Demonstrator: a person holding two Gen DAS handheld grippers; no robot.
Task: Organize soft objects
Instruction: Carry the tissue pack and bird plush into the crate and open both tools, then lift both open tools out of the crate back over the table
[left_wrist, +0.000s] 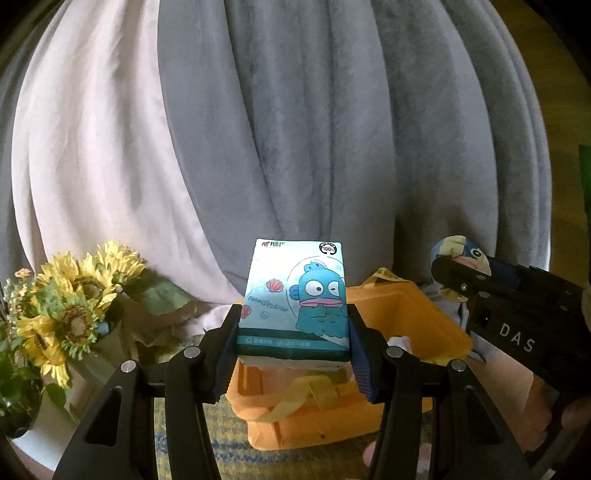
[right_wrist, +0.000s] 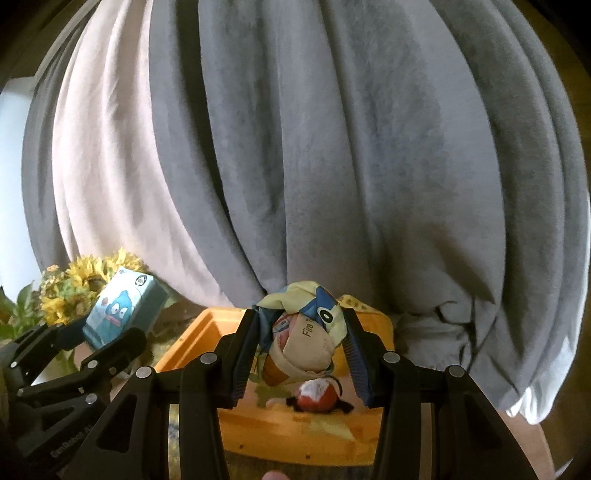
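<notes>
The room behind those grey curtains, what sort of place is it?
Probably a home living space: heavy grey velvet curtains over a sheer pale drape, a bunch of yellow artificial sunflowers, and an orange fabric storage bin holding soft toys.

Home room, grey curtains (left_wrist: 314, 129), sunflower vase (left_wrist: 66, 314)

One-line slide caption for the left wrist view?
Left gripper holds a tissue pack above the orange bin; sunflowers at left.

The tissue pack (left_wrist: 293, 299) is light blue with a blue cartoon fish. The bin (left_wrist: 417, 317) is orange. The flowers (left_wrist: 70, 306) are yellow. The curtain (left_wrist: 295, 129) is grey.
</notes>
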